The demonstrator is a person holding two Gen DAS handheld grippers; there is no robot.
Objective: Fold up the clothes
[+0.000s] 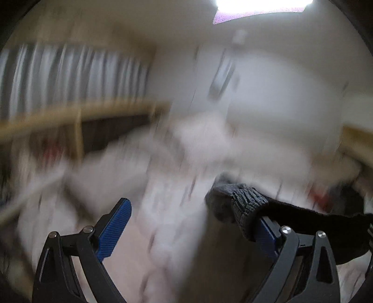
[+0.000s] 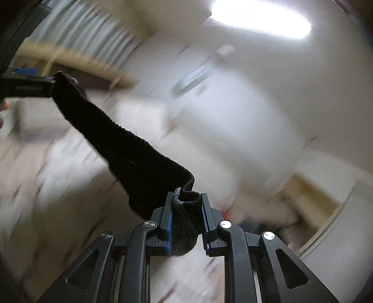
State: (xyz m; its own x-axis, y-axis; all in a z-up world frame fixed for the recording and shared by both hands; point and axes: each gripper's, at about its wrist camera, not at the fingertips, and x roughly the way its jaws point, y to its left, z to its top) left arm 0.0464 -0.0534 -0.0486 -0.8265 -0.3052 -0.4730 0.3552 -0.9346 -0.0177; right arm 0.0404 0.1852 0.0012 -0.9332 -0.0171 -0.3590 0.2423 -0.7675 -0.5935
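One black sock (image 2: 130,149) hung stretched in the air between two claws, clear of the pale, blurred bedding (image 1: 177,233) below. The right claw (image 2: 186,216) was closed on the ribbed cuff end, the knit bunched between its blue pads. The left claw (image 1: 193,230) stood with its jaws wide apart in its own view; the sock's other ribbed end was draped over its right finger (image 1: 265,230), hooked there and not pinched, and the left finger (image 1: 114,230) was bare. In the right wrist view that same left claw (image 2: 30,87) appeared at the upper left edge with the sock's far end at its tip, though how it held there could not be made out from that side. Judging by this, the folding was at an early stage: the sock was picked up and pulled out lengthwise, but no fold showed in it, and it had not been laid down. Left to do, probably, were bringing the two ends together or setting it flat and doubling it over. As for counts: one sock, two claws, one ceiling light (image 2: 261,18). The room behind was too smeared to tell whether other clothes lay waiting; a wooden rail (image 1: 77,111) and pale heaps showed, nothing more certain.
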